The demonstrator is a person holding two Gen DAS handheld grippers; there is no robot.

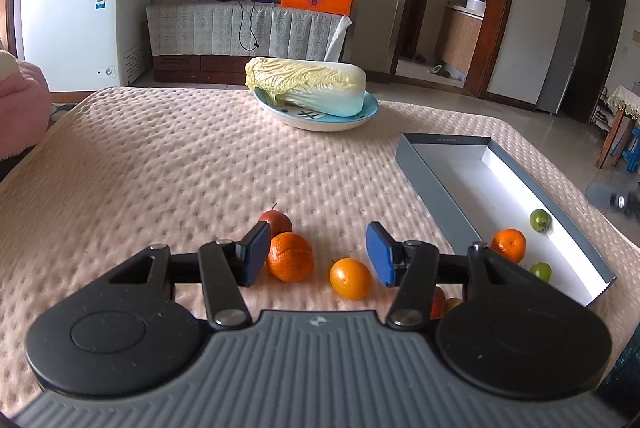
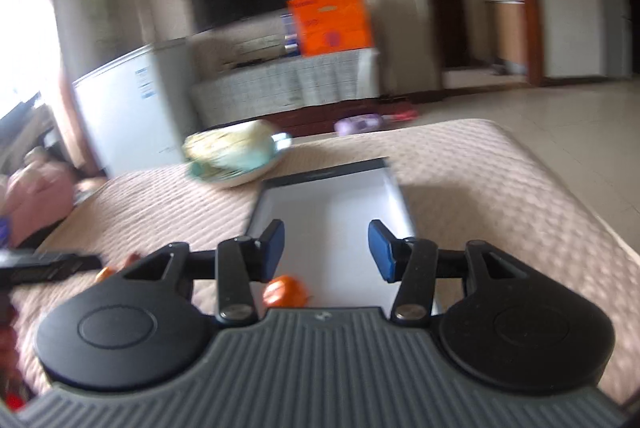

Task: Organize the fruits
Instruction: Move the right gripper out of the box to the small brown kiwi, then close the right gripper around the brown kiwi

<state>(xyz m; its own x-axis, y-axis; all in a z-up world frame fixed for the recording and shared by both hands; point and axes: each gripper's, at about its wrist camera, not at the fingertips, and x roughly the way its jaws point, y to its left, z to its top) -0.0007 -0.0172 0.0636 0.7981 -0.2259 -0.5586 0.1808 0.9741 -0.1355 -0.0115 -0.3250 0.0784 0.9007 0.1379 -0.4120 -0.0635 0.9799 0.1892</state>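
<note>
Jaws parted on both my grippers, left gripper (image 1: pixel 319 254) and right gripper (image 2: pixel 326 251), nothing held. Tangerine (image 1: pixel 290 256) beside left pad: light, soft-skinned; grip gently across middle, then box (image 1: pixel 440 179).

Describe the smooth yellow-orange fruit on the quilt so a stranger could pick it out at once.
Start at the long grey cardboard box with the white inside on the pink quilted cover. Left of its near end lie loose fruits. The smooth yellow-orange fruit is the glossy oval one, right of the larger, dimpled deep-orange mandarin.
</note>
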